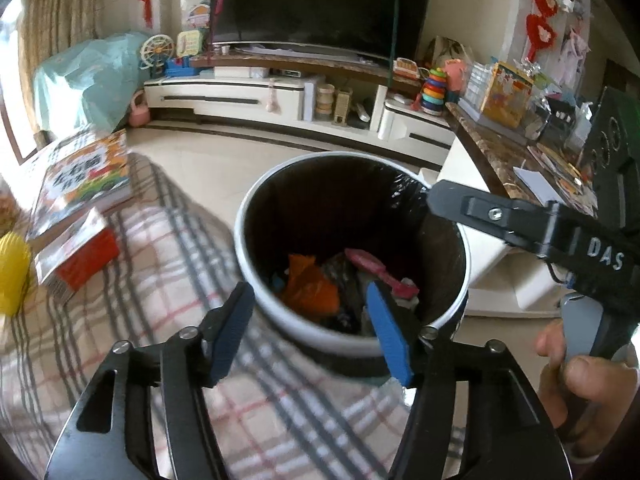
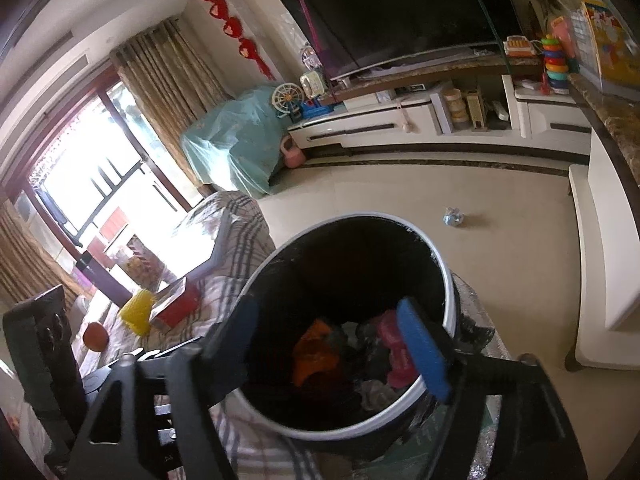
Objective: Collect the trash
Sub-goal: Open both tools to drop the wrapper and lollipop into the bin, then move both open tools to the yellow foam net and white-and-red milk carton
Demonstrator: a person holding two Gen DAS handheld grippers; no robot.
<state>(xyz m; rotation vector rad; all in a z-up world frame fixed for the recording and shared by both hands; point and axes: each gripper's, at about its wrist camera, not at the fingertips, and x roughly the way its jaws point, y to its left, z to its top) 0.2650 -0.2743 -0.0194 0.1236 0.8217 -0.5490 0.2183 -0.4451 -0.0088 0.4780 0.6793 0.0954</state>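
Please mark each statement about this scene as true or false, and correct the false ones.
1. The trash bin is empty. False: an orange piece and a pink item lie inside with other trash.
2. Both grippers are open with nothing between their fingers. True: left gripper, right gripper.
3. A crumpled piece of trash lies on the floor beyond the bin. True.
4. The bin has a lid on. False: its top is open.

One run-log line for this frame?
left gripper: open, empty | right gripper: open, empty | trash bin: holds trash | crumpled scrap: on floor
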